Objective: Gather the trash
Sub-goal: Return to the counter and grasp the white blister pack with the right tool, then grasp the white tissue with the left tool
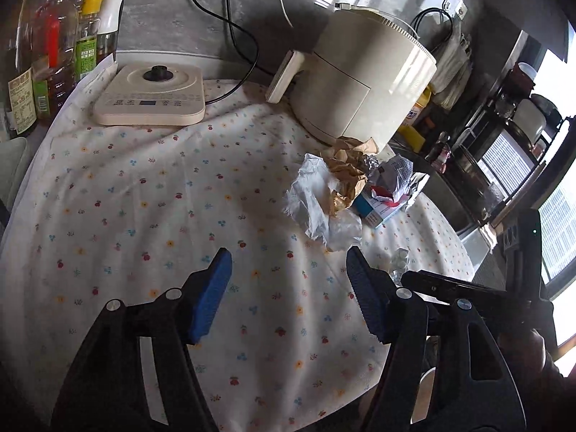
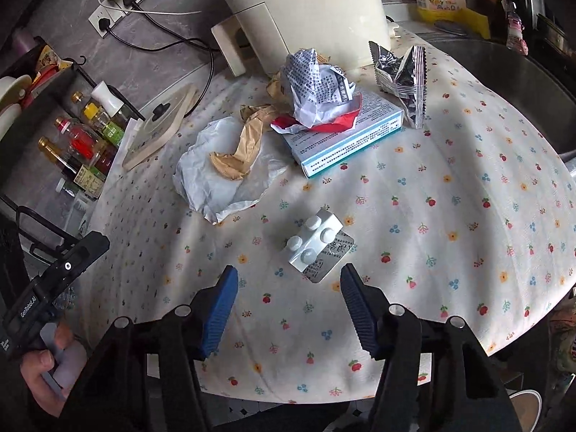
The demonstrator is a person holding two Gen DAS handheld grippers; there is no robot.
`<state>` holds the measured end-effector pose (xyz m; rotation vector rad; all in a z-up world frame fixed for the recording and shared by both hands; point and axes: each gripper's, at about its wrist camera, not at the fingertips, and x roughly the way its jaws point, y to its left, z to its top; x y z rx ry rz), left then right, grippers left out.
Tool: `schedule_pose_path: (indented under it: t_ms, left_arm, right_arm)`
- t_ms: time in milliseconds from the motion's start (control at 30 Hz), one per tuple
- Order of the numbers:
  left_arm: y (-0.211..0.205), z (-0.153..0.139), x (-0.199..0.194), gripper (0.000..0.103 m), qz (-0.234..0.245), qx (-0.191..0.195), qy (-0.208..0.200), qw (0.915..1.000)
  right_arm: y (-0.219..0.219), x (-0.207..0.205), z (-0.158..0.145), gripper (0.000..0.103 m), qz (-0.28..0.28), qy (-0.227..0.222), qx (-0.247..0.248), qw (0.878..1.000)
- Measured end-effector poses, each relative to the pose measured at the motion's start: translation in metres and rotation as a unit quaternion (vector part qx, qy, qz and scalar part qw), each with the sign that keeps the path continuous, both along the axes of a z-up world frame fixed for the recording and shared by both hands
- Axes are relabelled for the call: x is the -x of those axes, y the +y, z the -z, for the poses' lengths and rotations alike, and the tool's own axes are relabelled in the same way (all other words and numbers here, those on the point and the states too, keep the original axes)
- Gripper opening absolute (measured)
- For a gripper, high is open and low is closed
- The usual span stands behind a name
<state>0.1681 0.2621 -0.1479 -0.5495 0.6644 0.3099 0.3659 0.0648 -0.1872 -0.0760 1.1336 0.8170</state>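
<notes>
Both tools agape, right tool (image 2: 288,289) near blister pack (image 2: 316,246)

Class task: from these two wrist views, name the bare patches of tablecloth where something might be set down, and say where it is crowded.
Free: the tablecloth between the induction cooker and left gripper; also right of the blister pack. Crowded: the white wrapper, medicine box and foil packet by the air fryer.

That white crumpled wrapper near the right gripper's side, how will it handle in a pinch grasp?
The white crumpled wrapper looks thin and creased, so probably floppy and very light; it will likely sag from one pinched edge. The brown paper scrap rests on it and may slide off when lifted. A push would probably crumple it against the floral tablecloth rather than slide it.
</notes>
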Motion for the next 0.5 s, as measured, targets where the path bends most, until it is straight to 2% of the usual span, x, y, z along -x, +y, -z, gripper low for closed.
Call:
schedule_pose_path:
  t_ms: [67,100,133,167,300,500]
  left_arm:
    - [0.006,0.001,0.004,0.066,-0.006,0.000,0.001,1.0000]
    - [0.008,0.002,0.005,0.066,-0.009,0.001,0.002,1.0000]
    - [0.011,0.003,0.005,0.066,-0.010,0.001,0.002,0.9999]
    - [0.013,0.003,0.004,0.066,-0.011,0.002,0.002,0.9999]
    - [0.014,0.006,-0.008,0.066,-0.006,0.005,0.000,1.0000]
    - [0.013,0.020,-0.048,0.066,0.023,0.004,0.011,0.9997]
  right_arm:
    - [0.011,-0.003,0.005,0.060,-0.002,0.000,0.010,1.000]
    - [0.015,-0.004,0.007,0.056,-0.003,-0.002,0.017,1.000]
    - [0.020,-0.005,0.010,0.049,-0.005,-0.002,0.023,1.000]
    - [0.022,-0.006,0.012,0.026,-0.009,0.001,0.028,1.000]
    - [0.020,-0.006,0.007,0.024,-0.012,-0.011,0.027,0.999]
    - [-0.016,-0.011,-0.005,0.024,0.018,-0.013,0.019,1.000]
